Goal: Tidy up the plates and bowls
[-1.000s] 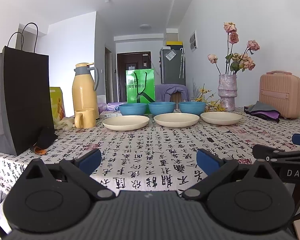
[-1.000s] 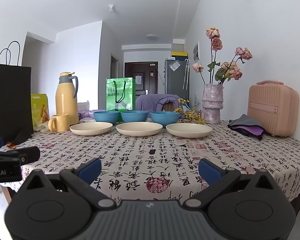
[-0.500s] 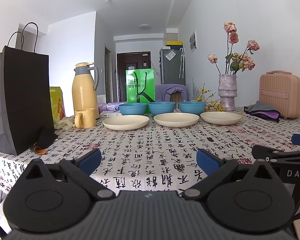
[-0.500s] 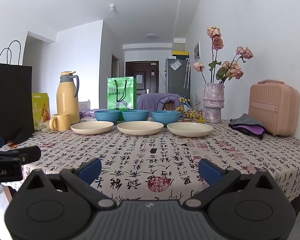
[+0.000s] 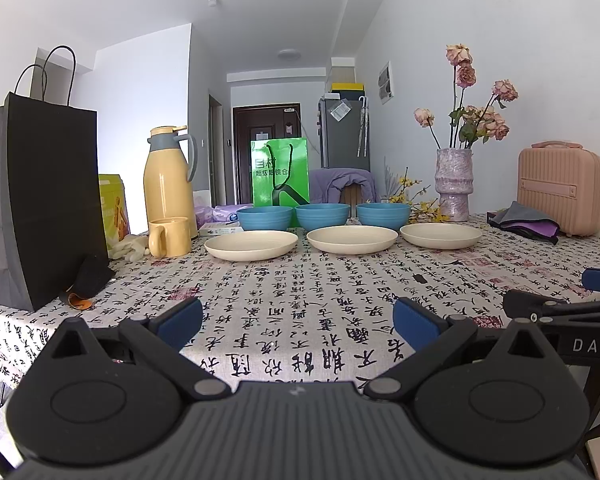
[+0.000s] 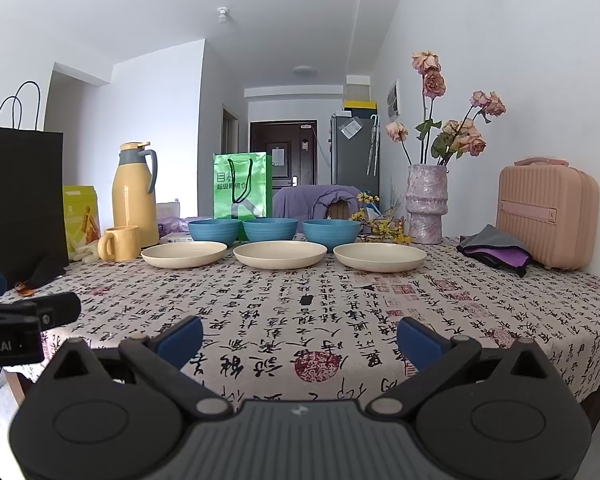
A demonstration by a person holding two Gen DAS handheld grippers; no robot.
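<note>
Facing you at 12 o'clock: 3 cream plates (image 6: 183, 254) (image 6: 280, 254) (image 6: 379, 257) in a row, 3 blue bowls (image 6: 214, 229) (image 6: 271, 229) (image 6: 331, 231) just behind. Black bag (image 5: 40, 208), flask (image 5: 168, 176), mug (image 5: 170, 237) at 10; vase (image 5: 454, 184), pink case (image 5: 560, 192) at 2. Your left gripper (image 5: 298, 320) and right gripper (image 6: 300, 334) both gape wide, empty.

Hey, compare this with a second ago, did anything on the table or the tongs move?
Nothing on the table moved. The right tongs drifted very slightly, so that view shifted a touch; the left tongs held steady. Both stay open and empty, short of the three cream plates and three blue bowls.
</note>
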